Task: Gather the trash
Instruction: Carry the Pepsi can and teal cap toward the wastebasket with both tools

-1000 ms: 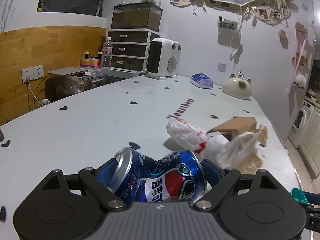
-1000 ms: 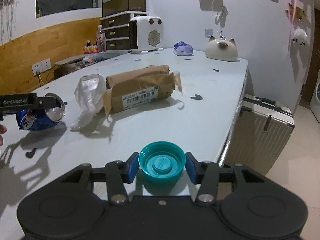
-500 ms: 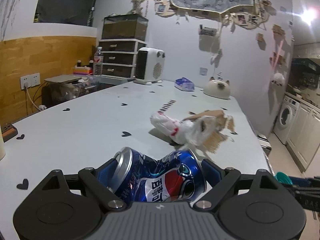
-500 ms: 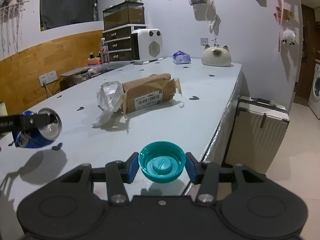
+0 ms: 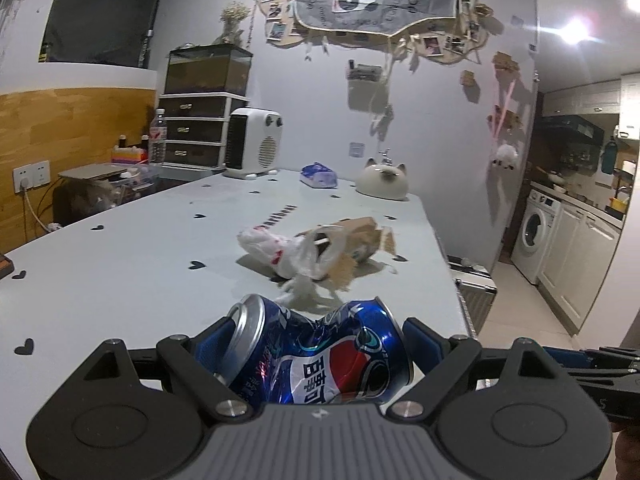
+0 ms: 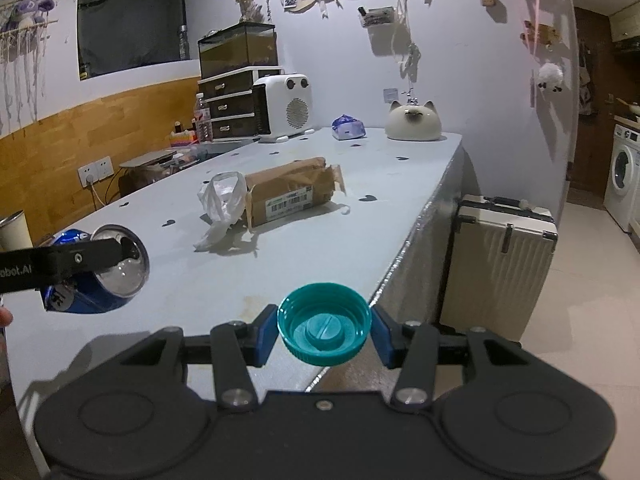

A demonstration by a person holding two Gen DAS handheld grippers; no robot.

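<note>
In the left wrist view we see our left gripper (image 5: 320, 354) pinching a dented blue cola can (image 5: 320, 354), which lies sideways between the two blue pads, its open top toward the left pad (image 5: 212, 344). The can is lifted above the pale table (image 5: 120, 272); in the right wrist view it shows at the left side (image 6: 96, 276), held over the table surface. Our right gripper (image 6: 324, 330) is closed on a teal bottle cap (image 6: 324, 330), with the hollow side of the cap facing up and the blue fingers (image 6: 266, 334) pressing it from both sides, just above the near edge of the table. Further on the table lie a crumpled clear plastic bag (image 6: 222, 204) and a torn brown cardboard package (image 6: 292, 190) with a barcode label; the bag touches the left end of the package. Beside the table, on the floor, stands a cream suitcase (image 6: 500, 268). At the far end of the table we see a white heater (image 6: 286, 108) and a cat-shaped ornament (image 6: 414, 122).
</note>
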